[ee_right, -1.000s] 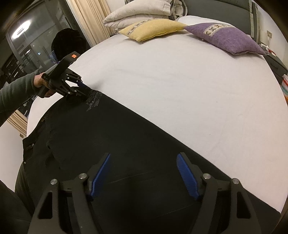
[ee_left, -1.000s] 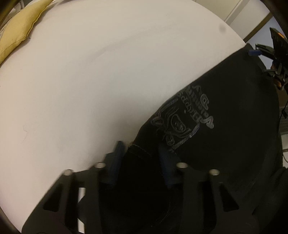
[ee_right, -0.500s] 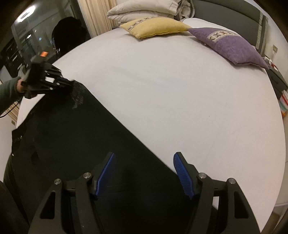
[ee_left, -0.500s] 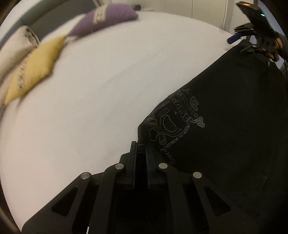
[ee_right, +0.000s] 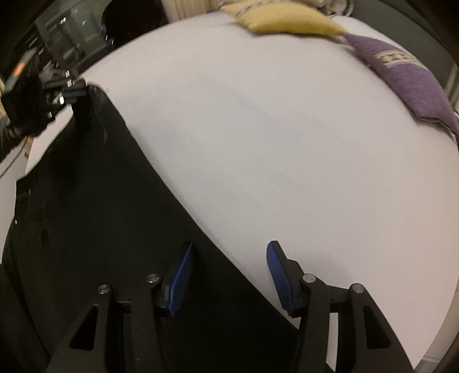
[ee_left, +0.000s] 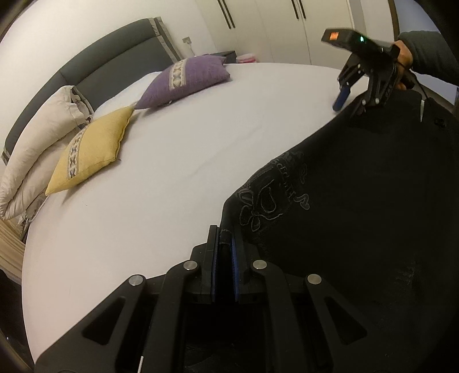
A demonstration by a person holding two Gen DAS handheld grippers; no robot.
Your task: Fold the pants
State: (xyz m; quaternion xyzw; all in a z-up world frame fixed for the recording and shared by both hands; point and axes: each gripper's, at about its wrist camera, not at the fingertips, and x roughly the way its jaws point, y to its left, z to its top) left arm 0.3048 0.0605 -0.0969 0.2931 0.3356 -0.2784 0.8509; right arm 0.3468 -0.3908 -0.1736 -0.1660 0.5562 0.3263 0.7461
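Note:
Black pants [ee_left: 358,215] with a grey printed emblem [ee_left: 272,198] lie along the near side of a white bed [ee_left: 186,160]. My left gripper [ee_left: 224,238] is shut on the pants' corner edge beside the emblem and holds it up. My right gripper [ee_right: 229,258] is open; the pants' long edge [ee_right: 160,178] runs between its blue pads, one pad over black cloth, the other over the sheet. In the left wrist view the right gripper [ee_left: 351,99] hovers at the pants' far end. In the right wrist view the left gripper [ee_right: 71,91] holds the far corner.
A yellow cushion [ee_left: 89,149], a purple cushion [ee_left: 186,77] and white pillows [ee_left: 37,143] lie by the grey headboard [ee_left: 100,66]. Wardrobe doors [ee_left: 287,25] stand behind the bed. Dark window glass [ee_right: 71,28] is at the left in the right wrist view.
My left gripper closed on the pants' corner and lifted it. My right gripper stayed open and shifted toward the pants' long edge, at the far end.

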